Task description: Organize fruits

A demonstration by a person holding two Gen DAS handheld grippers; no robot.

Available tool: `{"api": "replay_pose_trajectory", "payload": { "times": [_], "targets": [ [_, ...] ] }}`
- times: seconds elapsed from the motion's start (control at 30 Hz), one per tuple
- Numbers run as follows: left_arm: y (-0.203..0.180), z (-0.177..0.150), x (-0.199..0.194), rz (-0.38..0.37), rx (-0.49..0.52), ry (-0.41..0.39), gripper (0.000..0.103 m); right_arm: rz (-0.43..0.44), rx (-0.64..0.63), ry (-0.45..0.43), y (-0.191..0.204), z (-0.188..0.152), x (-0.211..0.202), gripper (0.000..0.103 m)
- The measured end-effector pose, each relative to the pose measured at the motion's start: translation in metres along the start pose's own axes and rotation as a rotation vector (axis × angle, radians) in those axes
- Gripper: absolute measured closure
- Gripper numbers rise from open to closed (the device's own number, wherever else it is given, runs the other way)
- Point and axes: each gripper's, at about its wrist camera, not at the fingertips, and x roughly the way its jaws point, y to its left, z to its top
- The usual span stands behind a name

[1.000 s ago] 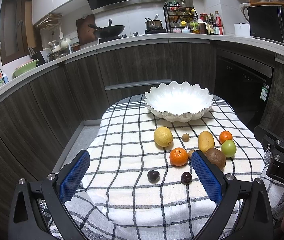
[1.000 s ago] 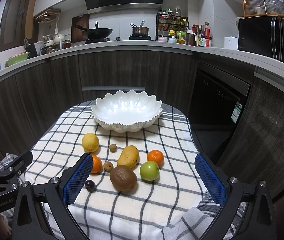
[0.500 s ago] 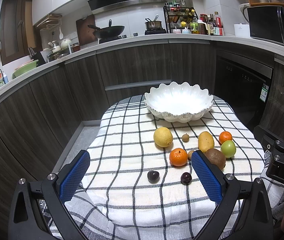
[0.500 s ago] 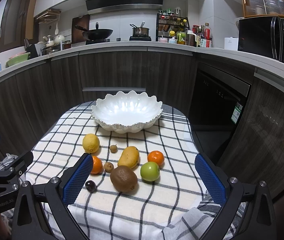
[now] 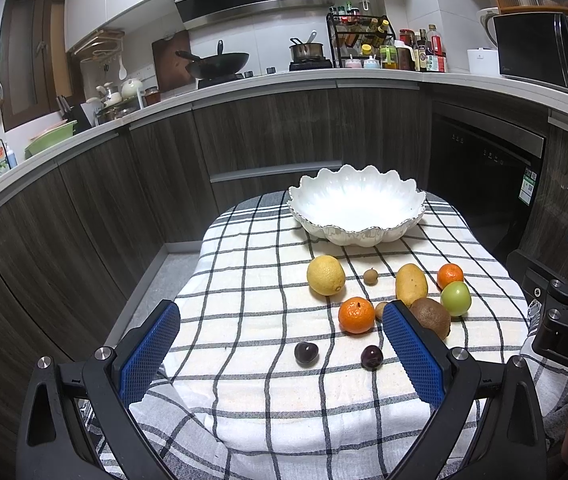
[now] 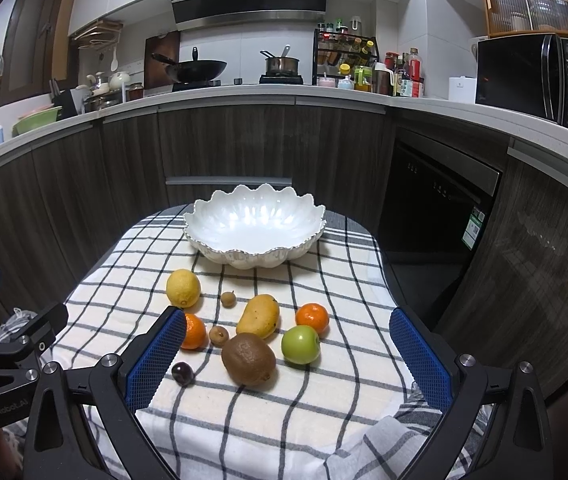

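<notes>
**Fruit Laid Out on Cloth, Both Grippers Idle**

Nothing on the cloth has changed place since the earlier frames; only a very slight drift of both camera views is detectable.

1. Grippers. The left gripper (image 5: 280, 354) hovers over the near edge of the checked cloth (image 5: 244, 400) with its jaws wide apart and nothing between them. The right gripper (image 6: 288, 360) hovers beside it, jaws likewise wide apart and empty. Each gripper appears at the edge of the other's view.

2. Near row. Two dark plums (image 5: 306, 354) (image 5: 371, 357) lie closest to the left gripper, a little apart from each other. Only one shows in the right wrist view.

3. Middle group. A brown kiwi (image 6: 248, 358) sits just beside a green apple (image 6: 301, 344). To the left lies an orange (image 5: 356, 315), with a small brown fruit (image 6: 219, 335) just beside it. Behind the kiwi lies a yellow mango (image 6: 260, 316), and to its right a second orange (image 6: 312, 319), close behind the apple.

4. Far row. A lemon (image 5: 325, 275) rests left of a second small brown fruit (image 5: 370, 276), apart from it.

5. Bowl. A white scalloped bowl (image 6: 212, 240) stands at the far end of the cloth, well apart from the fruit; no fruit is in it.

6. Background. A dark-fronted kitchen counter (image 6: 244, 100) curves behind, carrying a wok (image 6: 196, 69) and a microwave (image 6: 536, 76).
</notes>
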Motion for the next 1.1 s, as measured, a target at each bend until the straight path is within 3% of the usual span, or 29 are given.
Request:
{"api": "replay_pose_trajectory", "payload": {
  "times": [0.83,1.1],
  "targets": [
    [0.001,0.003,0.003,0.002,0.011,0.002,0.000,0.006,0.002,0.022,0.002,0.001,0.007,0.000],
    [0.001,0.000,0.026,-0.017,0.052,0.029,0.000,0.017,0.001,0.046,0.002,0.002,0.017,0.000]
  ]
}}
